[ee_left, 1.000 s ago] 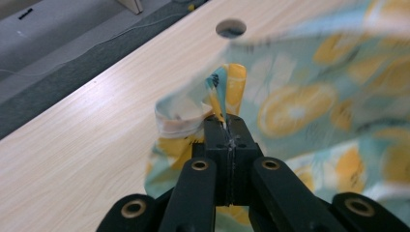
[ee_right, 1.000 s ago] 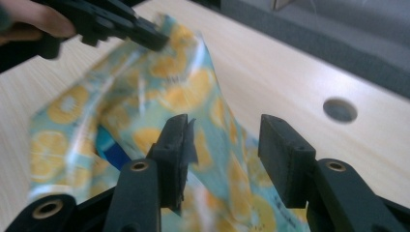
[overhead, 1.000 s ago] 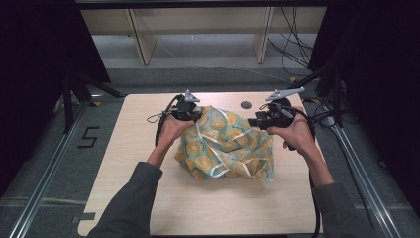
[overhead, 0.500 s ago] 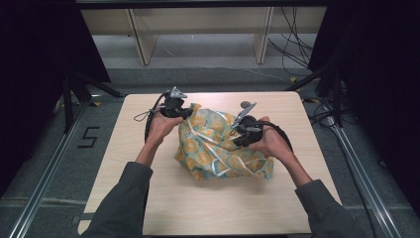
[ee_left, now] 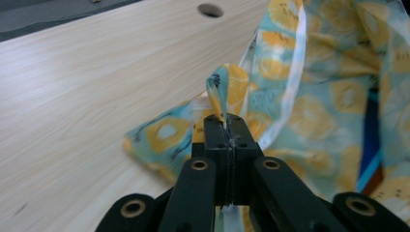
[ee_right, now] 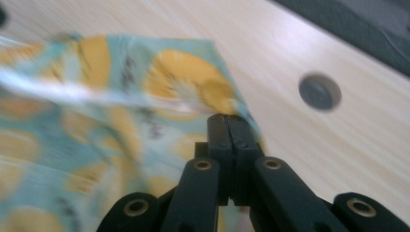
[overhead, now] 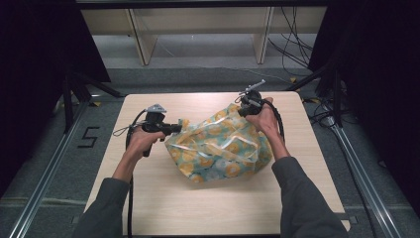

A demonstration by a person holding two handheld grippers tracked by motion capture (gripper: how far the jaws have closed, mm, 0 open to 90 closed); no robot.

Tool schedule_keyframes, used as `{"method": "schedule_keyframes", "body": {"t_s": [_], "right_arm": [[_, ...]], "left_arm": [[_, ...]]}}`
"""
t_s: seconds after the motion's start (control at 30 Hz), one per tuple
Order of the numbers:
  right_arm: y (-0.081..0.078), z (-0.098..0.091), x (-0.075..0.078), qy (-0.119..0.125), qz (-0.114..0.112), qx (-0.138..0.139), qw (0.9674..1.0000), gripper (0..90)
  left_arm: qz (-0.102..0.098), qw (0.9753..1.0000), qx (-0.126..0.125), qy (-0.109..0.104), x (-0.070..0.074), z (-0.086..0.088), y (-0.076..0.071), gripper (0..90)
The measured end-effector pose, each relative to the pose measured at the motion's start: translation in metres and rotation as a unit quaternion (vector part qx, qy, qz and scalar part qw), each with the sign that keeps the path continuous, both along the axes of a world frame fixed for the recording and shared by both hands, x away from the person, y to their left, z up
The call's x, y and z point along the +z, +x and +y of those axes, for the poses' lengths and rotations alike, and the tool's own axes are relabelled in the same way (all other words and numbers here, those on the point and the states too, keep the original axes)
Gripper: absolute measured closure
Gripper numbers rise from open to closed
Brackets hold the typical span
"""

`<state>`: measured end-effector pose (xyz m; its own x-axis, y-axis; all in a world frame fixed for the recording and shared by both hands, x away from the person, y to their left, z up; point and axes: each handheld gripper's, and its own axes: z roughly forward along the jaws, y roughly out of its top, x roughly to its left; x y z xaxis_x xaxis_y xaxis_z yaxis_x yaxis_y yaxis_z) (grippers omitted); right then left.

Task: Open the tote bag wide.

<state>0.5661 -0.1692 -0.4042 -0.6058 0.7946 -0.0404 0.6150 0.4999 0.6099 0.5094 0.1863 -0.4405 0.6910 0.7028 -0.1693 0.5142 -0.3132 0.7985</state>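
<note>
My left tongs [overhead: 174,128] and right tongs [overhead: 242,110] are each clamped on opposite corners of the lemon-print bag [overhead: 220,148], which stretches between them (long axis left-right) over the tabletop [overhead: 163,198].

A light wooden tabletop [overhead: 148,198] carries a crumpled bag [overhead: 220,146] printed in teal and yellow, lying near the middle, a little toward the right edge. The left claw [overhead: 177,129], held in the person's left hand [overhead: 141,141], touches the bag's left end. The right claw [overhead: 241,110], held in the right hand [overhead: 265,121], meets the bag's far right corner, close to the far edge. Both grey sleeves [overhead: 302,198] enter from the near edge.
</note>
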Motion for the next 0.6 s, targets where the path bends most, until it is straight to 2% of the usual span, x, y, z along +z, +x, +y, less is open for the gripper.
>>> {"method": "schedule_keyframes", "body": {"t_s": [0.03,0.07,0.1,0.17,0.23,0.33,0.37,0.4,0.43,0.47,0.53,0.6], "right_arm": [[0.002,-0.001,-0.006,-0.015,0.007,-0.006,0.9998,90.0],[0.003,-0.002,-0.011,-0.028,0.019,-0.012,0.9994,90.0],[0.004,-0.003,-0.018,-0.040,0.024,-0.013,0.9988,90.0],[0.003,-0.006,-0.027,-0.055,0.039,-0.006,0.9977,90.0],[-0.002,-0.007,-0.025,-0.052,0.040,-0.005,0.9979,90.0],[-0.011,-0.009,-0.004,-0.036,0.006,0.015,0.9992,90.0],[-0.015,-0.010,0.005,-0.027,-0.008,0.025,0.9993,89.8],[-0.021,-0.010,0.016,-0.017,-0.012,0.027,0.9994,89.8],[-0.024,-0.009,0.022,-0.002,-0.046,0.032,0.9984,89.5],[-0.031,-0.010,0.035,0.003,-0.038,0.048,0.9981,89.3],[-0.039,-0.007,0.045,0.015,-0.039,0.062,0.9972,89.2],[-0.047,0.000,0.047,0.026,-0.037,0.074,0.9962,87.6]], "left_arm": [[0.002,0.9995,0.002,0.032,-0.003,0.005,0.002,88.9],[0.004,0.9984,0.013,0.055,-0.009,0.007,0.003,88.9],[0.013,0.9974,0.021,0.068,-0.013,0.008,0.004,88.7],[0.030,0.9964,0.033,0.072,-0.024,0.009,0.005,87.6],[0.053,0.9960,0.040,0.060,-0.027,0.011,0.006,83.8],[0.042,0.9962,0.058,0.050,-0.018,0.010,0.005,75.5],[0.034,0.9959,0.063,0.054,-0.012,0.011,0.005,74.6],[0.030,0.9959,0.063,0.058,-0.004,0.012,0.004,72.6],[0.023,0.9965,0.069,0.043,0.005,0.012,0.003,70.0],[0.016,0.9967,0.070,0.036,0.012,0.011,0.002,67.8],[-0.007,0.9971,0.072,0.025,0.029,0.007,-0.004,62.9],[-0.027,0.9974,0.063,0.021,0.045,-0.001,-0.011,62.3]]}}
